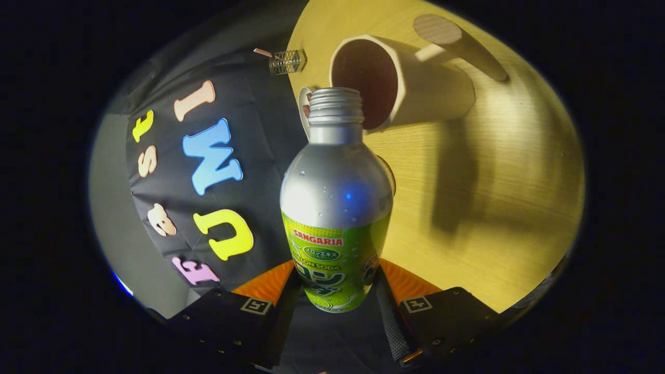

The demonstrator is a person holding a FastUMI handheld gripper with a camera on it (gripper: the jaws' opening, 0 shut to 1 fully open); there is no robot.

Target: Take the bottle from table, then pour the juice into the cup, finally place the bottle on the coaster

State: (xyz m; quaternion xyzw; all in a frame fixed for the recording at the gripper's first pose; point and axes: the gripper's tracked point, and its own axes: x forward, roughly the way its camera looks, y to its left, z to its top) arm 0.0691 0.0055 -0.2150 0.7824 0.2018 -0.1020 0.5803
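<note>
The gripper (337,291) clasped the bottle (336,208), tipped with its open mouth just before the cup (410,83), so pouring seemed underway, coaster placement remaining.

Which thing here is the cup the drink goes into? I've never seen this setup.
Start at the wooden table. The bottle, gripped between the fingers, has its open mouth just short of the cup. The cup is pale with faceted sides and a dark inside, unlike the round wooden peg beside it.
</note>
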